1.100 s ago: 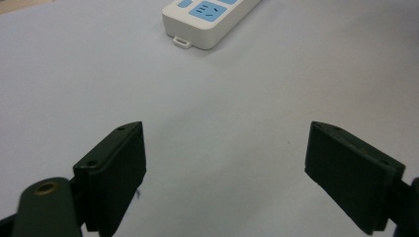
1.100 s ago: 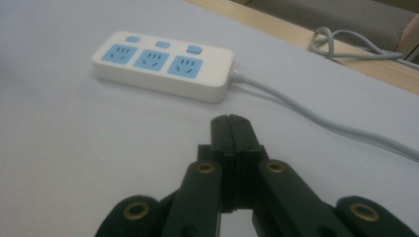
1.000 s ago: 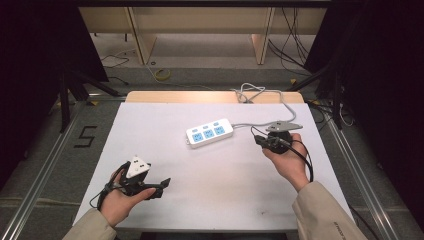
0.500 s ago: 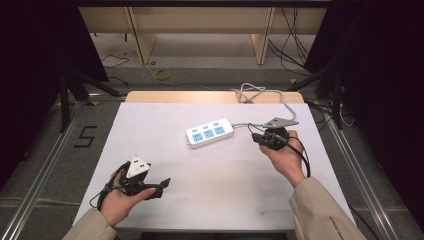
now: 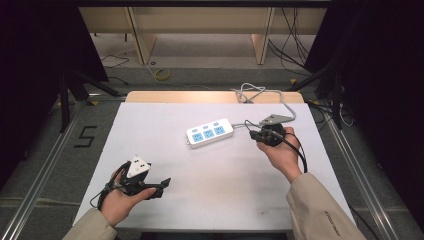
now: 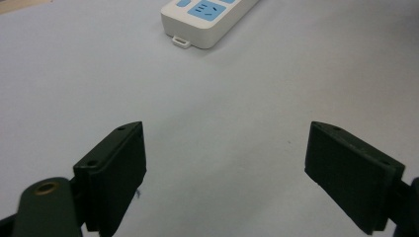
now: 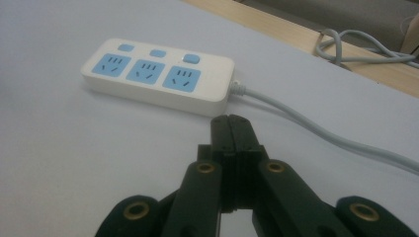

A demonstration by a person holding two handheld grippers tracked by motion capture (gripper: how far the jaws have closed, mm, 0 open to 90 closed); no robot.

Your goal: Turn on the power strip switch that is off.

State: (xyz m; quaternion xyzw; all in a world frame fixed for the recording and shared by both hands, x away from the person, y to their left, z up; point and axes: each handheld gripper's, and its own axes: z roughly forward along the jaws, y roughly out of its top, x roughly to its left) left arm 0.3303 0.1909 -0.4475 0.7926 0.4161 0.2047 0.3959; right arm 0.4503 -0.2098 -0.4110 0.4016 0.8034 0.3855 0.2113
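There's the power strip [image 5: 210, 133] — white, with three blue sockets in a row and a small blue button above each — lying at a slant on the white counter [image 5: 165, 120], toward the far middle. Its grey cord [image 7: 316, 131] leaves the right end and runs back to a loose coil on the bare wooden edge. The right tool [image 5: 256, 135] sits just beside that cord end, jaws pressed together with nothing between them — the right gripper view makes that plain. The left tool [image 5: 161, 186] rests near the front left, well apart from the strip, jaws wide; its own view catches the strip's near end and a little mounting tab there.
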